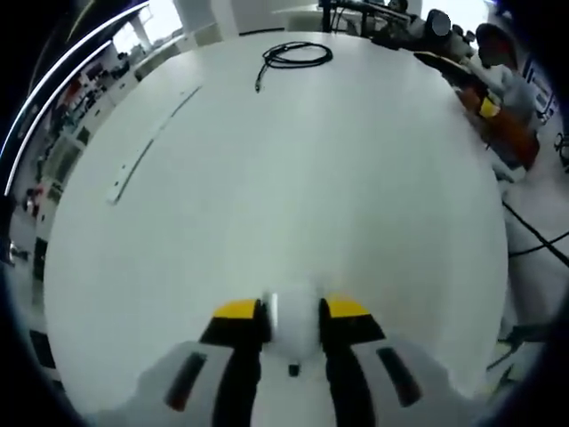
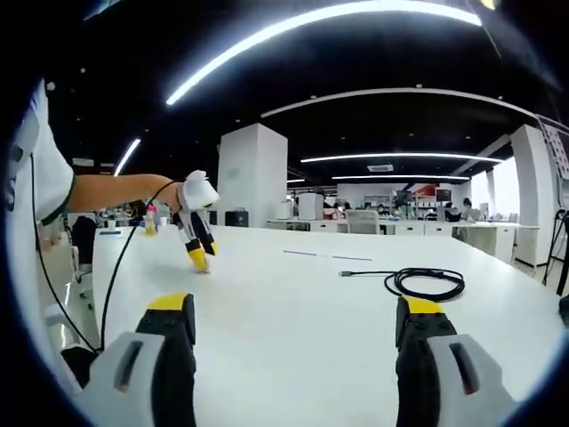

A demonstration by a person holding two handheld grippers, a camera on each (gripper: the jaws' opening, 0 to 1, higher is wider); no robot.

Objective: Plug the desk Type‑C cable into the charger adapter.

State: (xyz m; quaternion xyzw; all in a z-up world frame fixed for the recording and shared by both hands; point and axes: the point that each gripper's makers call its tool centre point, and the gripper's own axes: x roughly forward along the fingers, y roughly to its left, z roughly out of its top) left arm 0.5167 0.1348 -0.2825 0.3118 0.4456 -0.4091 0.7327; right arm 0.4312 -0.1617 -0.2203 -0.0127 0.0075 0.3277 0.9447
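Nearest the lens in the left gripper view, the left gripper is clamped on the white charger, pressed down at the table. It looks light, hard and slick, so hold the flat sides. The right gripper is spread wide, carrying nothing. The cable lies coiled well ahead and to its right: floppy, so I'd pinch just behind the plug.

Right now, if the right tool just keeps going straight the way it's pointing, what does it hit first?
Probably nothing soon: the open right tool points over bare white table. The coiled black cable lies off to the right of that line, though depth is hard to judge.
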